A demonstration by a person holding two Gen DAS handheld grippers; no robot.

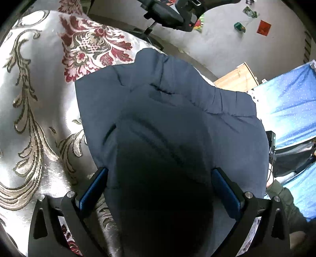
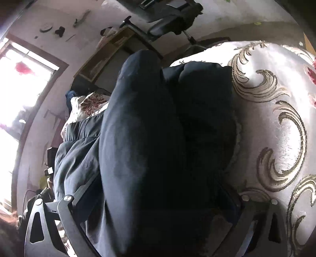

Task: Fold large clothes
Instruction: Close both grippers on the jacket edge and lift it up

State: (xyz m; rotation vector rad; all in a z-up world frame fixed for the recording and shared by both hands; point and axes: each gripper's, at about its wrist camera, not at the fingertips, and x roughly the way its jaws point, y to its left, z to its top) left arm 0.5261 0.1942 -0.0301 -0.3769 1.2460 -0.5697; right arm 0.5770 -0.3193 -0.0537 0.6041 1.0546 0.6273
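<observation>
Your left gripper (image 1: 160,189) has its two blue-padded fingers (image 1: 92,189) spread wide, one on each side of a raised fold of the large dark navy-blue garment (image 1: 158,110). The pads stand apart from each other, so I judge they are not pinching the cloth, only bracketing it. The garment lies bunched on the shiny white satin bedspread with gold scroll and red floral pattern (image 1: 29,98), already doubled over itself in layers, with wrinkles along the far edge.

Your right gripper (image 2: 156,205) is almost buried: the same dark garment (image 2: 142,138) drapes over it and hides the fingertips, so I cannot tell how wide the jaws stand or if they hold anything.

I judge the folding is about halfway; the bundle is compact but thick and uneven, and it needs flattening and one more fold.

Beyond the bedspread (image 2: 276,128) you see a black office chair (image 1: 167,13), a pale wall, a bright window (image 2: 23,83) and a light blue dotted cloth (image 1: 292,102).
</observation>
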